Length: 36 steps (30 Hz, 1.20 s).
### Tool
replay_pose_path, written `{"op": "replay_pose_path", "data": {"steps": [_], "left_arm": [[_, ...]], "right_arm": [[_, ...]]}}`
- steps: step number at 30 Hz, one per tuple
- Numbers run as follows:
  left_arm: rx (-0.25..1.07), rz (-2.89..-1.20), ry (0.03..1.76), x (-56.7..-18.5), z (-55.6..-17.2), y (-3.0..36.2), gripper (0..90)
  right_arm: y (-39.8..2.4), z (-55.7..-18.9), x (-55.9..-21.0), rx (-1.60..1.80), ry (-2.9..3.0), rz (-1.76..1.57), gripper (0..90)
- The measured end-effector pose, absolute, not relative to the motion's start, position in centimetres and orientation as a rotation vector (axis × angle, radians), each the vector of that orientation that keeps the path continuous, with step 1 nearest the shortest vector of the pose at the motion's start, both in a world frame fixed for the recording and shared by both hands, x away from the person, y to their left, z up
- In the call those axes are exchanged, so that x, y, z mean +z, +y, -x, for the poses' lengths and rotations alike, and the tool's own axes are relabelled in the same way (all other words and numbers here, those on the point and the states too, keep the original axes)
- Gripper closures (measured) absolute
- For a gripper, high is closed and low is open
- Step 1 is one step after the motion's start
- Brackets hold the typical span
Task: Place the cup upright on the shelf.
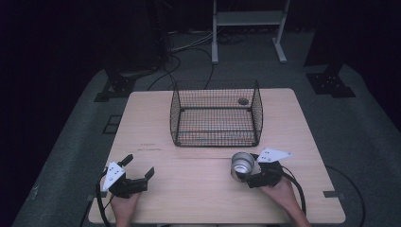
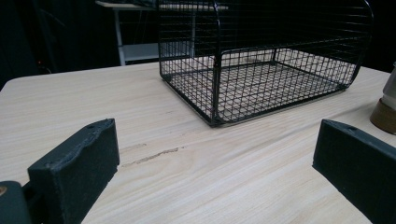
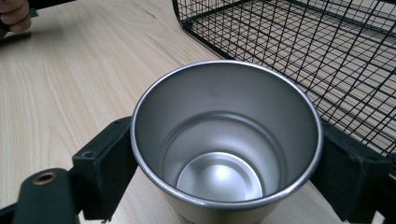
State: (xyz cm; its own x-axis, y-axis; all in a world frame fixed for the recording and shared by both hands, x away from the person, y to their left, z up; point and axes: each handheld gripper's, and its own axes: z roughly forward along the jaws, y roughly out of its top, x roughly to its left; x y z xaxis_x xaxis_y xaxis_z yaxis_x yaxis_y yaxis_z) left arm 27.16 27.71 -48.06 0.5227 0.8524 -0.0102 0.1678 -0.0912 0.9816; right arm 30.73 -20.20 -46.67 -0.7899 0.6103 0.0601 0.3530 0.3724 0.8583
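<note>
- Metal cup (image 3: pixel 227 140): nearest the right gripper's camera, upright, mouth open and empty, interior bare steel. It sits between the two black jaws of the right gripper (image 1: pixel 246 171), which press on its wall from both sides; judged a firm clamp.
- In the high view the cup (image 1: pixel 242 163) is at the tip of the right gripper, over the counter (image 1: pixel 198 189). Whether its base touches the counter or is just clear cannot be told.
- Wire basket (image 1: pixel 216 113): ahead of the right gripper, slightly to its left, close but not touching the cup. Its floor looks empty apart from a small dark round mark at the far corner, too small to identify.
- Left gripper (image 1: pixel 138 166): jaws wide apart, nothing between them, low over the counter, well apart from the cup and basket.
- Progress, as a judgement: the grasp is done. Left to do: carry the cup forward over the basket's near wall, lower it inside, release. Roughly the first third is complete.
- Risk noted: the near wall must be cleared.
</note>
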Motion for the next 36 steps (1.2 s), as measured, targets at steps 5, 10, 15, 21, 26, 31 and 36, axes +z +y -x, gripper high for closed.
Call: {"op": "replay_pose_path", "data": {"steps": [5,10,15,21,26,31,36], "left_arm": [[0.725,-1.585,0.895,-48.1,-27.2,27.7,0.0],[0.724,-1.582,0.895,-48.1,-27.2,27.7,0.0],[0.723,-1.583,0.893,-48.1,-27.2,27.7,0.0],[0.725,-1.587,0.891,-48.0,-27.2,27.6,0.0],[0.728,-1.588,0.891,-48.0,-27.1,27.7,0.0],[0.727,-1.589,0.892,-48.1,-27.1,27.6,0.0],[0.726,-1.588,0.892,-48.1,-27.1,27.7,0.0]], "right_arm": [[-20.0,-30.8,-46.6,1.380,2.376,-0.850,14.7],[-20.0,-30.7,-46.3,1.397,2.374,-0.849,15.2],[-19.9,-30.5,-45.3,1.434,2.386,-0.862,15.9],[-19.5,-30.7,-43.3,1.455,2.395,-0.815,17.7],[-19.3,-31.0,-42.5,1.460,2.401,-0.801,17.7],[-19.2,-31.2,-41.3,1.496,2.402,-0.791,17.7],[-19.2,-31.7,-39.4,1.547,2.395,-0.781,17.7]]}}
